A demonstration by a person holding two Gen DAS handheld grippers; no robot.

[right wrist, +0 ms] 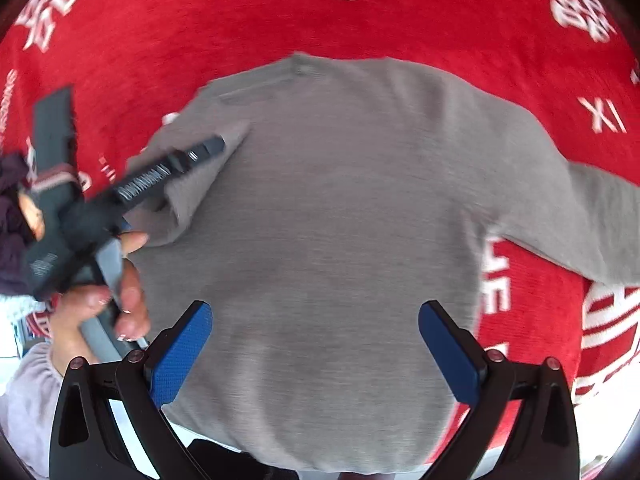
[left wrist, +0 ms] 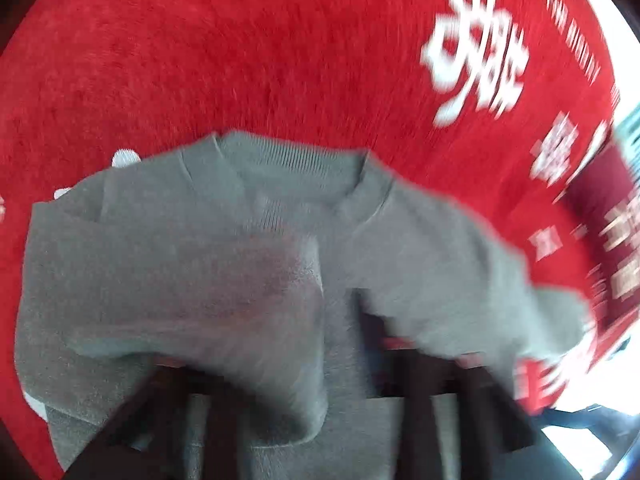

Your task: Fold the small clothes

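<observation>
A small grey knit sweater [right wrist: 340, 220] lies on a red cloth [right wrist: 200, 20] with white lettering. In the left wrist view the sweater [left wrist: 180, 272] shows its ribbed collar [left wrist: 296, 172] at the top, and a fold of grey cloth drapes over my left gripper's fingers [left wrist: 224, 412], hiding the tips. In the right wrist view my left gripper [right wrist: 218, 146] reaches in from the left, pinching the sweater's left sleeve over its body. My right gripper [right wrist: 316, 344] is open above the sweater's lower part, its blue pads [right wrist: 184, 352] wide apart.
The red cloth [left wrist: 240, 60] covers the surface all around the sweater. The sweater's other sleeve [right wrist: 600, 224] stretches out to the right. A hand in a light sleeve [right wrist: 120, 300] holds the left gripper's handle at the left edge.
</observation>
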